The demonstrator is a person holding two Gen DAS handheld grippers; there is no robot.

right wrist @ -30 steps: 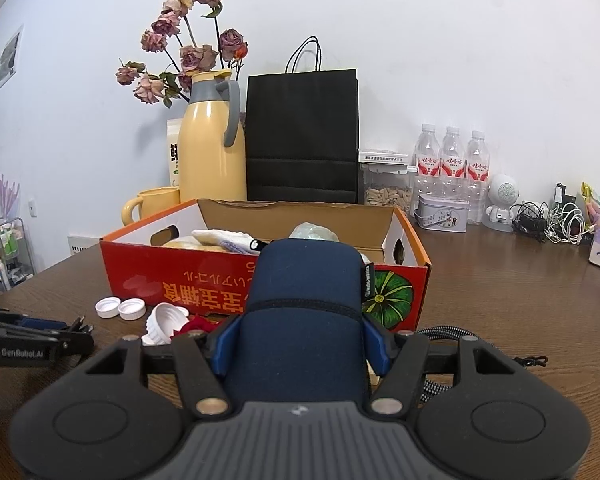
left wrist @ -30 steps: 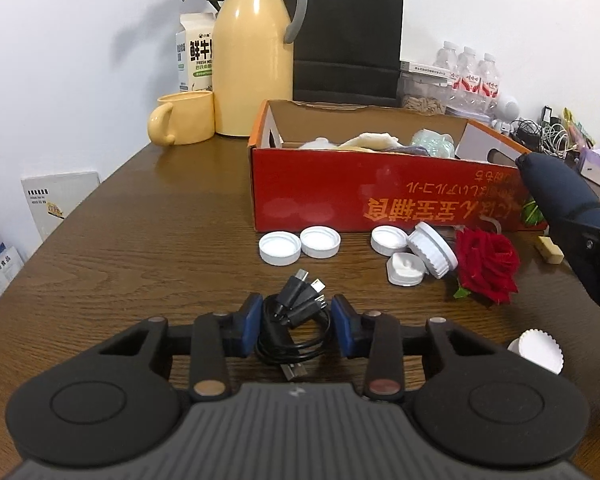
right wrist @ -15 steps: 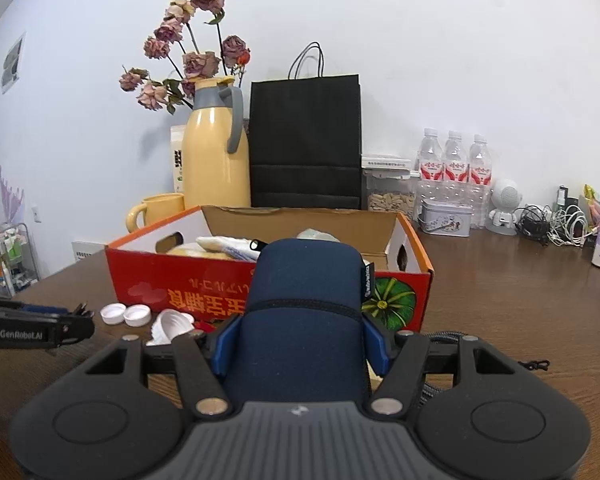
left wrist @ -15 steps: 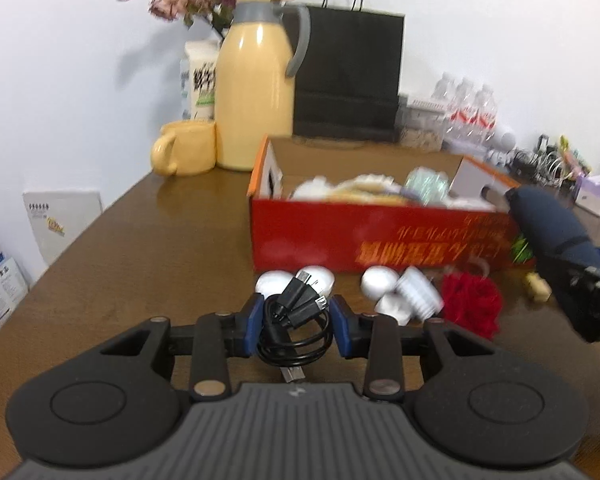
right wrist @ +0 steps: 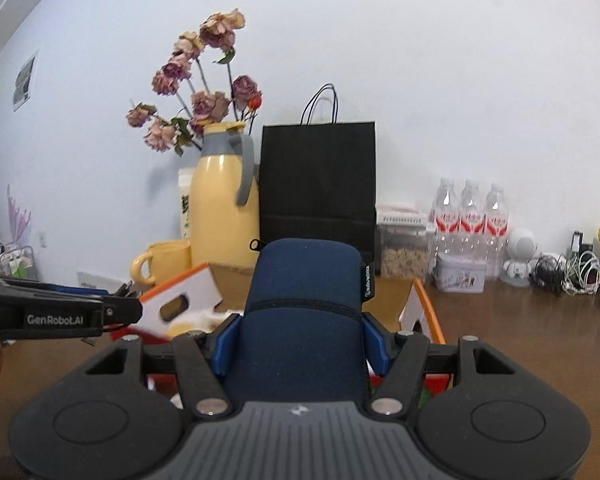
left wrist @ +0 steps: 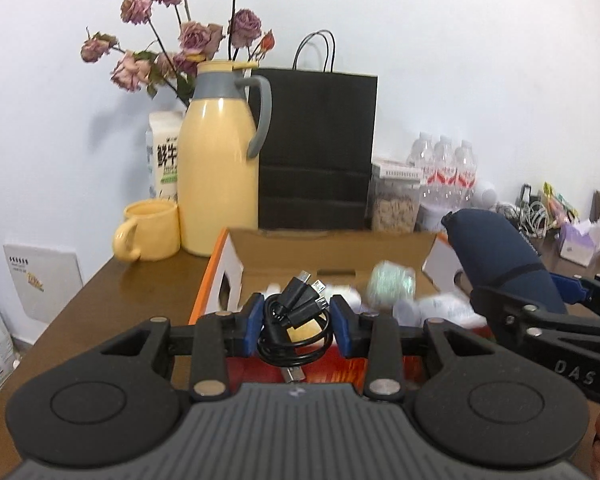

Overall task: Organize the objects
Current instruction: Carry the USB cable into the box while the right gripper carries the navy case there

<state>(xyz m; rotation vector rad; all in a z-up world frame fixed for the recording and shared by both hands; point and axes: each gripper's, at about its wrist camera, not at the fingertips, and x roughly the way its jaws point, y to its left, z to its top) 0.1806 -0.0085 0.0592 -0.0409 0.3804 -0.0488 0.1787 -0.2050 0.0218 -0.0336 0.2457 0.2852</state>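
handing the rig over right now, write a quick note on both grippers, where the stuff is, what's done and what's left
Left gripper: shut on the coiled black cable, held at the near edge of the red cardboard box.
Right gripper: shut on the dark blue pouch, also at the box.
Done: both items picked up and carried to the box, which already holds some things.
Left: release cable and pouch inside the box.
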